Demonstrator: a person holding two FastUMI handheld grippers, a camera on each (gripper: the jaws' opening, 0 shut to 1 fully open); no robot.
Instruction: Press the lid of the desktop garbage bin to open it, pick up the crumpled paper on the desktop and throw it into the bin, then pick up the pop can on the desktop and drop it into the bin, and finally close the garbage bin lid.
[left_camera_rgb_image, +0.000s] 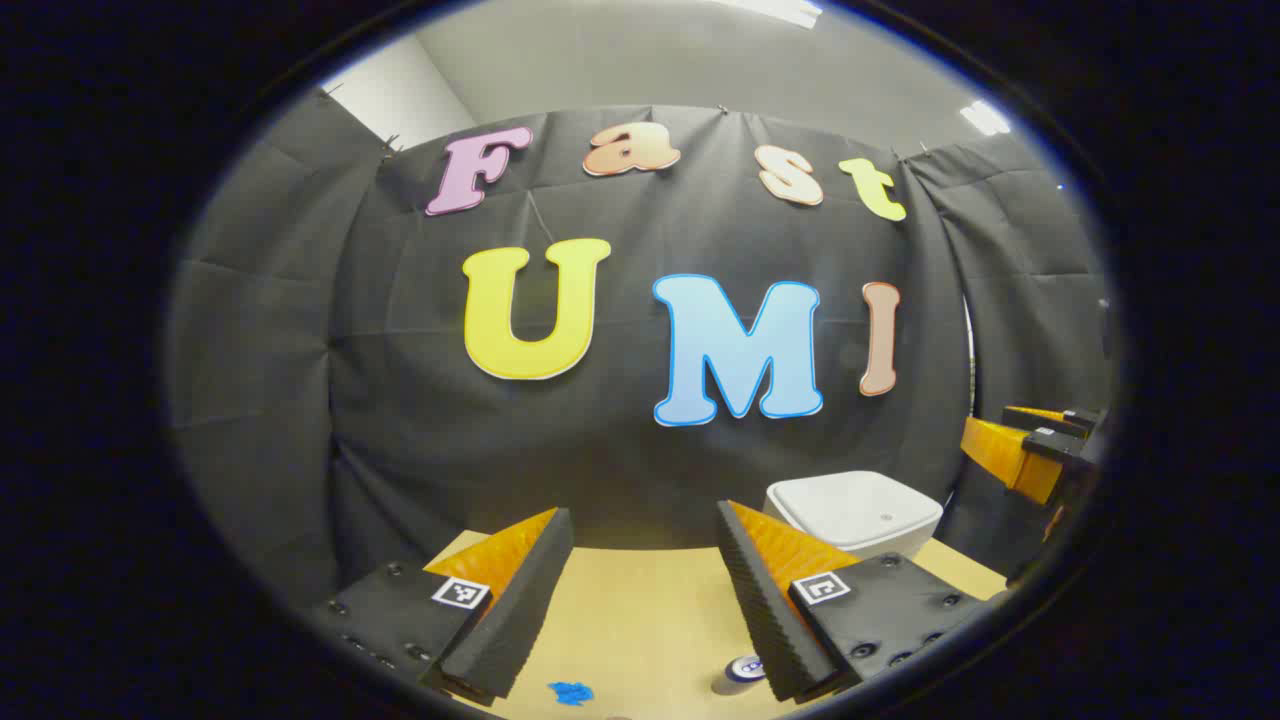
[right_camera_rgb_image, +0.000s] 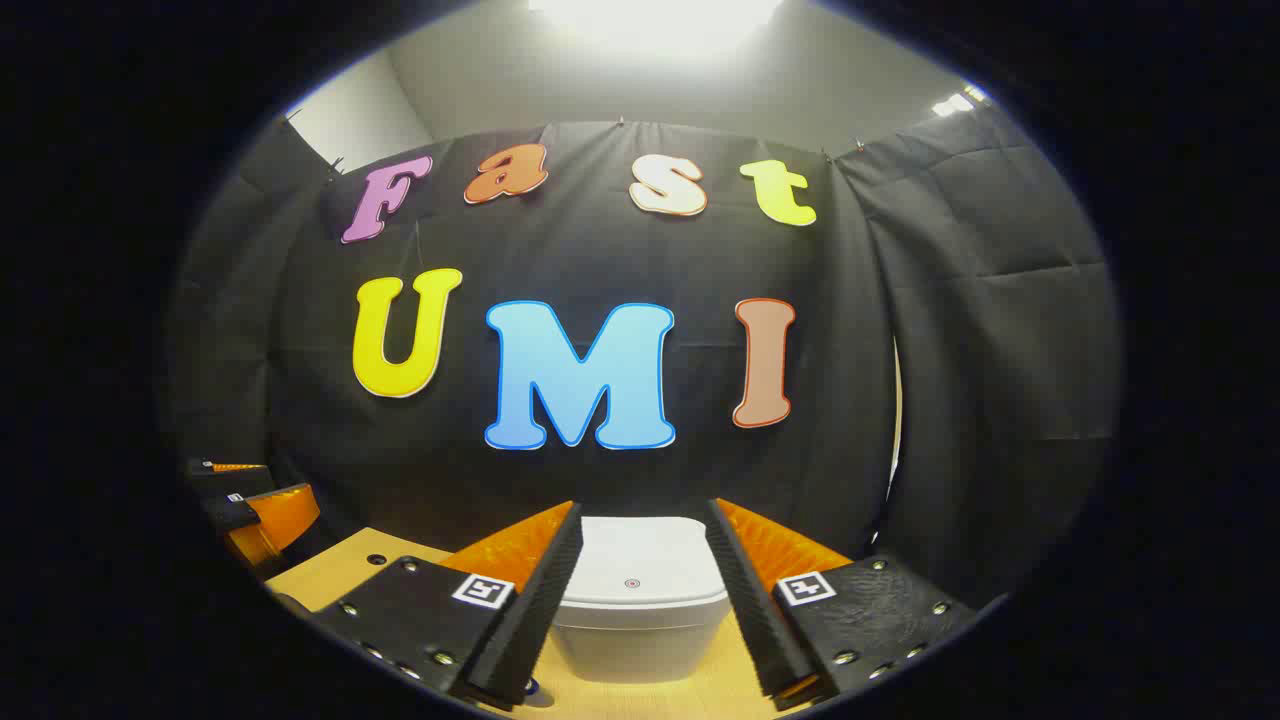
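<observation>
The white garbage bin (left_camera_rgb_image: 855, 510) stands at the back of the table with its lid down. In the right gripper view the bin (right_camera_rgb_image: 640, 600) sits straight ahead, framed between the fingers of my open right gripper (right_camera_rgb_image: 645, 505), which holds nothing. My left gripper (left_camera_rgb_image: 643, 512) is open too and hangs over the table. Below it lies a blue crumpled paper (left_camera_rgb_image: 571, 691). The pop can (left_camera_rgb_image: 738, 672) stands to the paper's right, half hidden behind a finger. The right gripper (left_camera_rgb_image: 1020, 440) shows at the right edge of the left gripper view.
The light wooden table (left_camera_rgb_image: 640, 610) runs up to the black cloth wall behind the bin. The left gripper (right_camera_rgb_image: 250, 495) shows at the left edge of the right gripper view, above the table's corner (right_camera_rgb_image: 330, 570).
</observation>
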